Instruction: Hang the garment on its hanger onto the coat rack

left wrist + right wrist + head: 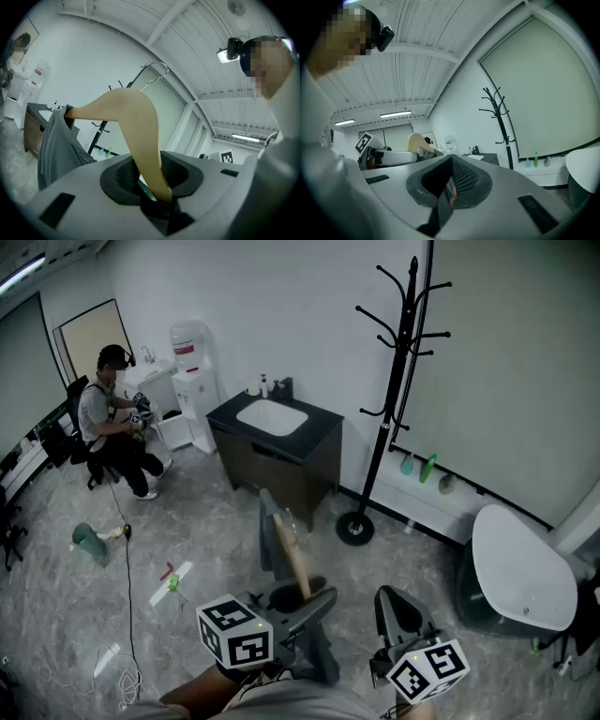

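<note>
Grey marbled floor (216,521) runs to white walls in the head view, where the black rack (394,399) stands at the floor's far edge, just right of a sink cabinet (281,456); a person (112,423) sits well off at the far left. At the near edge the left gripper (302,601) clamps one end of the wooden hanger (292,557), whose long axis runs away from it toward the cabinet, with the grey garment (266,532) draped on the far arm. The right gripper (398,610) hovers beside it, nearer the rack. In the left gripper view the jaws pinch the hanger's lower arm, the hook (157,75) rises at the top of the bend, and the rack shows beyond, ahead and partly behind the garment. In the right gripper view the jaws look closed together with nothing between them, and the rack rises ahead to the right. Judging from this, the hook must travel forward, rightward and up to reach a peg.
</note>
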A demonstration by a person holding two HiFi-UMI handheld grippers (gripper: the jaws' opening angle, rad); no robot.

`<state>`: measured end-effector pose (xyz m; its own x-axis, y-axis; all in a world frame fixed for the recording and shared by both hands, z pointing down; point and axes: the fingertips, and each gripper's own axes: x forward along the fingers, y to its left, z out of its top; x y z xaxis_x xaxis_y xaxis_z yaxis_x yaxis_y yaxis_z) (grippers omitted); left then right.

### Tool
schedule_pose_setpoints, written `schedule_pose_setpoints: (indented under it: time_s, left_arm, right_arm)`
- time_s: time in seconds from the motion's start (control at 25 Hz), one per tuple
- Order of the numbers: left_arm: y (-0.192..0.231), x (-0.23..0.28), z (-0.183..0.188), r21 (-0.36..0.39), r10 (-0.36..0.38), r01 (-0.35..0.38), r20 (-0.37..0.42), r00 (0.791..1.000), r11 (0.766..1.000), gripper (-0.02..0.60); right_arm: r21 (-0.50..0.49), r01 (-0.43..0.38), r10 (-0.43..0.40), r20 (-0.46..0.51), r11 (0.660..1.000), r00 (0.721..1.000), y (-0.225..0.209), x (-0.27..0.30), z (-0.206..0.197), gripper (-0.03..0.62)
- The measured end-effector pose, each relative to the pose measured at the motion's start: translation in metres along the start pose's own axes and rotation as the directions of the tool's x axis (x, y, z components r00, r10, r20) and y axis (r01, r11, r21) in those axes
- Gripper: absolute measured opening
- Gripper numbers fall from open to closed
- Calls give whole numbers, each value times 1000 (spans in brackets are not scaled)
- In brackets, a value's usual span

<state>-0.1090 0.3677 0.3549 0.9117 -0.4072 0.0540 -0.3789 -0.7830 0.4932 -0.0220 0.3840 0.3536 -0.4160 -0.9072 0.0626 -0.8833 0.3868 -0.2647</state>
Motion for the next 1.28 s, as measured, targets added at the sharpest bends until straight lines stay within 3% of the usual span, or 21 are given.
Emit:
schedule_pose_setpoints:
  time_s: [0.88, 1.28]
  left_arm:
    - [-18, 19, -9, 14, -50, 51, -54, 997, 999, 127]
    - [-30, 44, -1, 28, -85, 87, -81, 993, 996, 129]
  right_arm:
    - [11, -41, 41, 14, 999, 999, -2, -13, 1, 14]
    - [40, -44, 40, 77, 998, 996, -33, -39, 16, 15]
